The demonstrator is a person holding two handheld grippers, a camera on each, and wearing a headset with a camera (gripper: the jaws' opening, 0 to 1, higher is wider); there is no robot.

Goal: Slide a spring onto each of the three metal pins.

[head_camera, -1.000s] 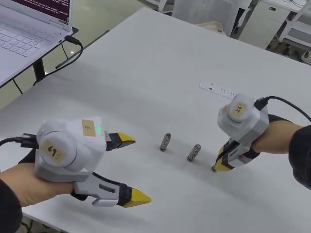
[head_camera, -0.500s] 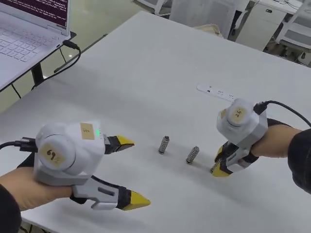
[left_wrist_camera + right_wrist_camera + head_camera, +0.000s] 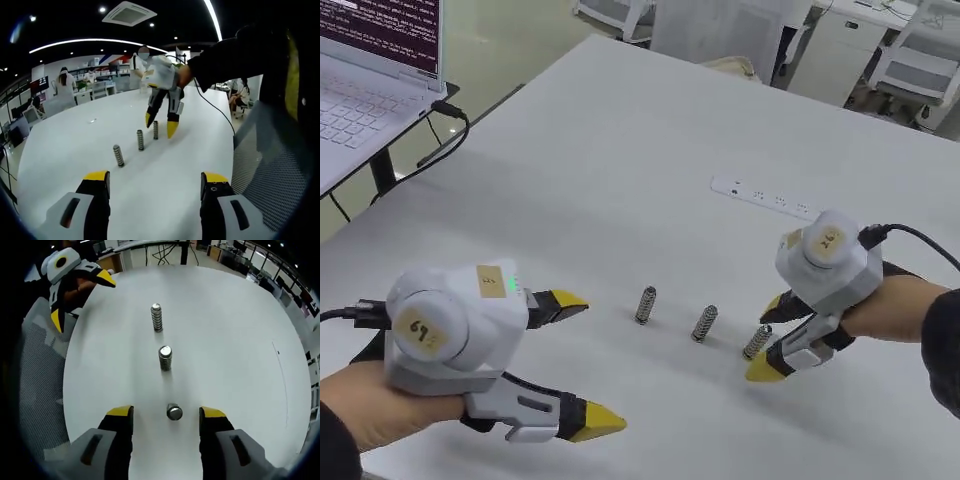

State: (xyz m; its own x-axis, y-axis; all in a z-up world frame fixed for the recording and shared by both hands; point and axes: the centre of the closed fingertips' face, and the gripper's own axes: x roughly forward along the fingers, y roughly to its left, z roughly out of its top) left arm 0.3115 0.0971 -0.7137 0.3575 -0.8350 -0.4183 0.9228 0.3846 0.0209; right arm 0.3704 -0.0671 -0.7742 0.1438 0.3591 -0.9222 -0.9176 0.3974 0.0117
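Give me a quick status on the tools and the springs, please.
Left tool open, off the work. Right tool open, straddling the end pin. Springs on all three. Nothing in the way.

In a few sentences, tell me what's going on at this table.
A person holds a gripper in each hand over a white table. Three springs stand upright in a row. The right gripper is open, with the end spring between its jaws, ungripped. The left gripper is open and empty, away from the middle spring and the other end spring.

White table [image 3: 620, 180], grey springs [image 3: 704, 322], yellow-tipped right gripper [image 3: 764, 338]
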